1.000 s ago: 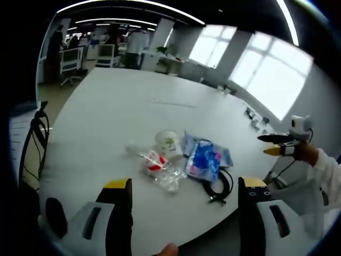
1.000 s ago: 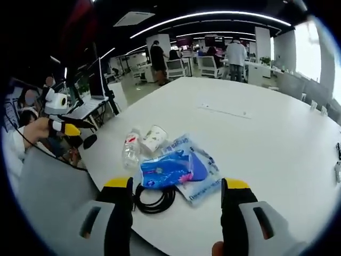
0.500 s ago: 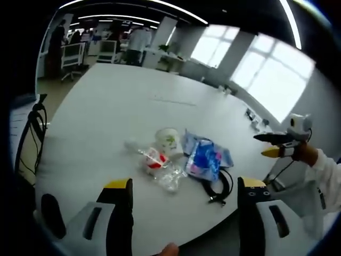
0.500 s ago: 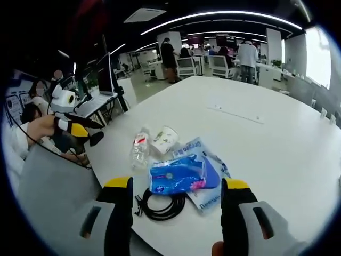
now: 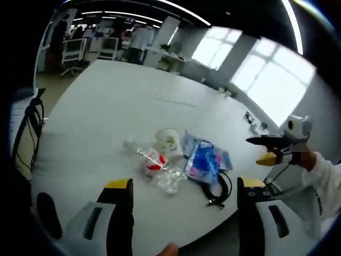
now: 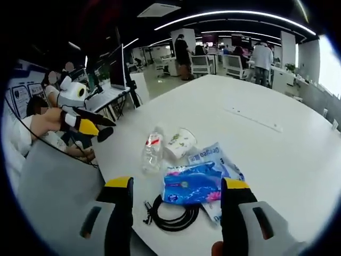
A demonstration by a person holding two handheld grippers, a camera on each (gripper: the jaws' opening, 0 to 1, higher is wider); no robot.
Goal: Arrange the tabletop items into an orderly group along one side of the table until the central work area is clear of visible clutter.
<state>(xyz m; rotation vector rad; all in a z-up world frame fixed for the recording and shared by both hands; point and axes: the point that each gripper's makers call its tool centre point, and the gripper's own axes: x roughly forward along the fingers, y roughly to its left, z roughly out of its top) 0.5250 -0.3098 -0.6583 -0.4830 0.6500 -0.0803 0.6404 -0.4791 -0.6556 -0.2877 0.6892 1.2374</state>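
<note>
On the white round table (image 5: 106,106) a small heap lies near the front edge: a crushed clear bottle with a red label (image 5: 158,166), a paper cup on its side (image 5: 168,141), blue plastic packets (image 5: 205,159) and a coiled black cable (image 5: 219,188). My left gripper (image 5: 184,184) hangs open just short of the heap, nothing between its jaws. My right gripper (image 5: 265,149) comes in at the right, off the table edge. In the right gripper view the bottle (image 6: 152,153), cup (image 6: 180,144), packets (image 6: 196,181) and cable (image 6: 170,216) lie ahead of my open right gripper (image 6: 177,184). The left gripper (image 6: 91,124) shows at the left.
A thin pale strip (image 5: 173,101) lies further out on the table, and small items (image 5: 256,120) sit at its far right edge. Beyond the table (image 6: 277,160) are desks, office chairs and standing people. A monitor on a stand (image 6: 118,66) is off the left side.
Both cameras have drifted, so the heap sits a little differently in each view. The right gripper has come closer to the table edge. The items on the table have not moved.
</note>
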